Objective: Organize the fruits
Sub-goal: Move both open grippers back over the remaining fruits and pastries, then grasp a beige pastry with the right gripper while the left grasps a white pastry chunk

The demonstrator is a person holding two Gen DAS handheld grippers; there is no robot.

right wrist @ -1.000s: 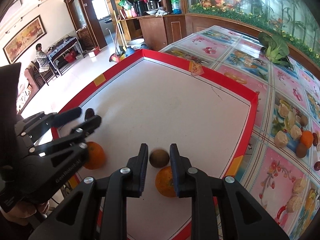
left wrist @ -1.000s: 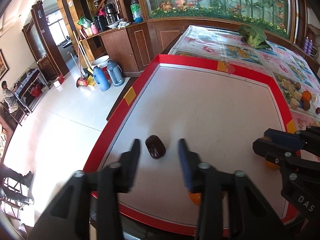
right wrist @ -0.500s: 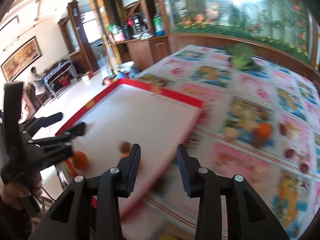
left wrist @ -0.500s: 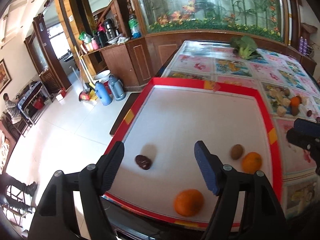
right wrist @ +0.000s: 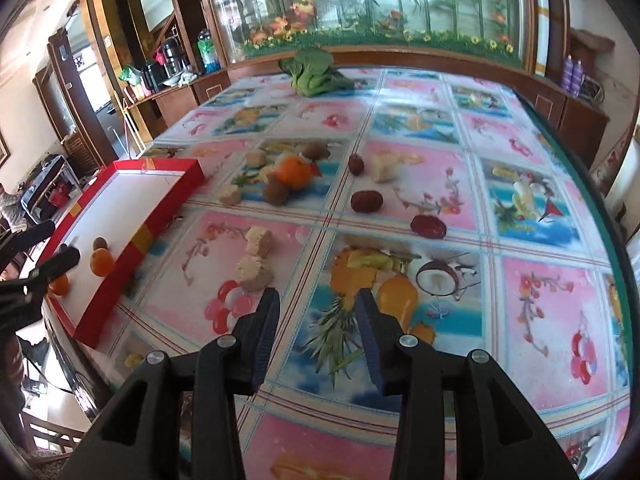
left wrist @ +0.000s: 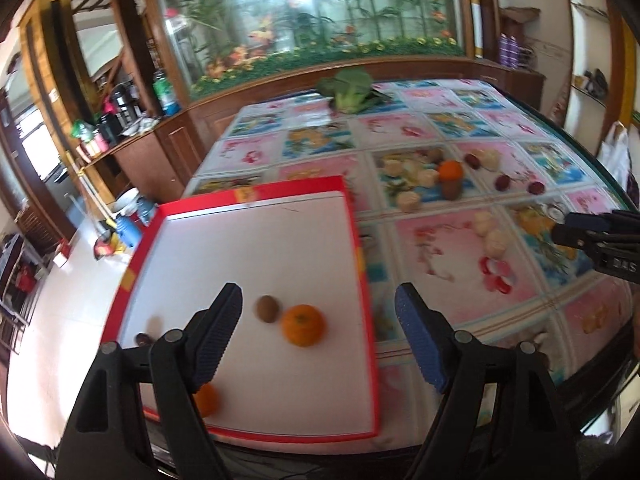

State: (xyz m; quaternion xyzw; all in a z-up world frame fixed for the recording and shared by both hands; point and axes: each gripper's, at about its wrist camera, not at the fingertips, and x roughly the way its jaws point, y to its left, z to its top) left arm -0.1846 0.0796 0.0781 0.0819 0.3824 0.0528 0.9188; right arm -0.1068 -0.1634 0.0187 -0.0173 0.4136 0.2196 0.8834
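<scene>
Table cover (right wrist: 400, 208) looks like glossy plastic, lots of glare off the fruit print. The tray (left wrist: 256, 248) has a matt white floor and a smooth red rim. Both grippers are matt black plastic, the left gripper (left wrist: 320, 336) with finely ribbed blue pads (left wrist: 416, 340). The near orange (left wrist: 303, 325) has dimpled peel, the kiwi (left wrist: 267, 308) looks dull and fuzzy. Cabinets (right wrist: 576, 108) at the far side are polished wood.
</scene>
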